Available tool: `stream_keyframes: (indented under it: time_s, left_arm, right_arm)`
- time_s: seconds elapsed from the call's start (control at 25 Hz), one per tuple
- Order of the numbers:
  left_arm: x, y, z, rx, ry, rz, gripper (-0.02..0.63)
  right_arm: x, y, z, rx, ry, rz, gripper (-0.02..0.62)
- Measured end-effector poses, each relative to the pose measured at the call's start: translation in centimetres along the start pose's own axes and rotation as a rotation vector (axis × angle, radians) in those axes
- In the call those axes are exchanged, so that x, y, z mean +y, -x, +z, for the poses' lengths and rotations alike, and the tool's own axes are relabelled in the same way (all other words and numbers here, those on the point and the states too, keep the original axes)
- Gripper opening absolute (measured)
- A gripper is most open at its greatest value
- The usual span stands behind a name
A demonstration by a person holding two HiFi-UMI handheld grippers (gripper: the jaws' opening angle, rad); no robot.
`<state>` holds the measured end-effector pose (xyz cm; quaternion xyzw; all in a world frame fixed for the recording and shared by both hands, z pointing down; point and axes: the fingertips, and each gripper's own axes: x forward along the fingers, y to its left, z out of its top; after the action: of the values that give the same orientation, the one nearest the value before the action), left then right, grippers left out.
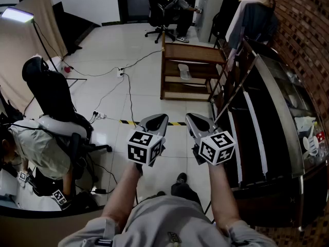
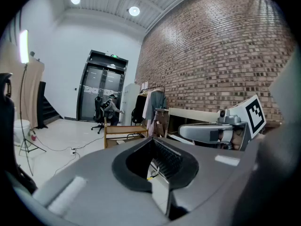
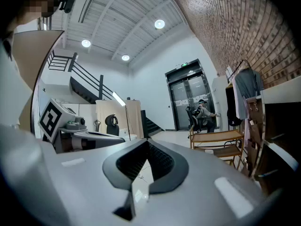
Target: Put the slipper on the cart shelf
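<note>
head view: a pale slipper [image 1: 184, 72] lay on the middle shelf of the cart [image 1: 193, 53], likely light, pliable, best pinched at its edge; left gripper [image 1: 159, 119] and right gripper [image 1: 193, 119], well short of the cart, were clenched empty.

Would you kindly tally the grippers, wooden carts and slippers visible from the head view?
Grippers: 2, the left gripper and the right gripper
Wooden cart: 1
Slipper: 1, white, on a shelf below the cart's top
Total: 4
</note>
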<state>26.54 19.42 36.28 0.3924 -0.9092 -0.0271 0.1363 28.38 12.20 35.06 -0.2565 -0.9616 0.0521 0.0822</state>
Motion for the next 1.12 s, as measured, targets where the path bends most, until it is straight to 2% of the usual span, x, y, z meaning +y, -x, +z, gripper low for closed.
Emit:
stream_keyframes:
  time_s: [0.16, 0.52, 0.96, 1.12]
  left_arm:
    - [2.0, -2.6, 0.2, 0.004, 0.008, 0.012, 0.007]
    - [4.8, -11.4, 1.8, 0.02, 0.001, 0.021, 0.008]
    - [8.9, -20.6, 6.0, 0.002, 0.003, 0.065, 0.007]
    - [11.2, -23.7, 6.4, 0.009, 0.006, 0.058, 0.008]
  right_arm:
    - [-2.0, -2.0, -0.1, 0.009, -0.003, 0.005, 0.0]
    - [-10.1, -7.5, 0.9, 0.002, -0.027, 0.023, 0.0]
    - [-18.7, -13.5, 3.9, -0.003, -0.043, 0.064, 0.0]
    - [-21.6, -16.1, 4.0, 0.014, -0.037, 0.037, 0.0]
